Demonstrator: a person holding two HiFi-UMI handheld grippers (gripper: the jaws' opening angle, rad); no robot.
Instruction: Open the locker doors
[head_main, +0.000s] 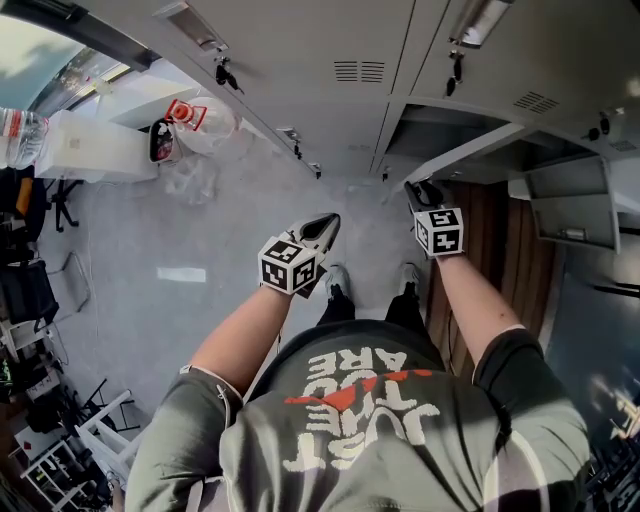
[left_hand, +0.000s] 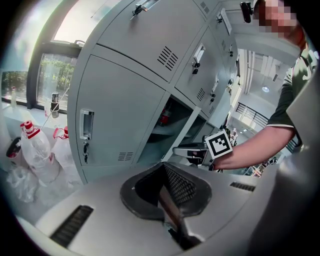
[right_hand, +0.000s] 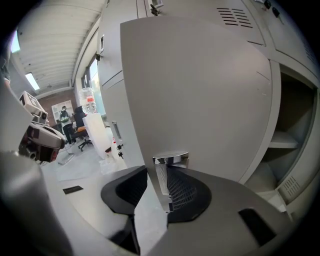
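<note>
- Grey lockers (head_main: 350, 40) in a bank ahead, over a pale floor (head_main: 150, 300); 1 locker door (right_hand: 190, 90) already swung partway out, free edge facing forward, open compartment (right_hand: 292, 115) just right of it.
- On that free edge, just below the door's chrome latch (right_hand: 171, 160): right gripper (right_hand: 160, 187), jaws wide, door edge filling the gap between the 2 pads, by the look of it clamped on the metal.
- Step in hand, most likely: swinging this door fully open.
- Pull along the hinge arc rather than straight back; turn the wrist with the door so both pads lie flat on it.
- Grip firmly but no harder than needed: thin sheet metal, probably prone to flexing and to slipping out of a skewed clamp.
- Stay below the latch; sliding up into it could knock the pads off the edge.
- Left of the door and well apart from it: left gripper (head_main: 315, 235), jaws together, nothing in them, free for another door.
- Likely next candidate: closed locker (left_hand: 115, 115) left of the open door, with a recessed handle (left_hand: 86, 125) on its front.
- Farther left of the door, plastic bottles (left_hand: 35, 145) on the floor; clear of the swing, as far as can be judged.
</note>
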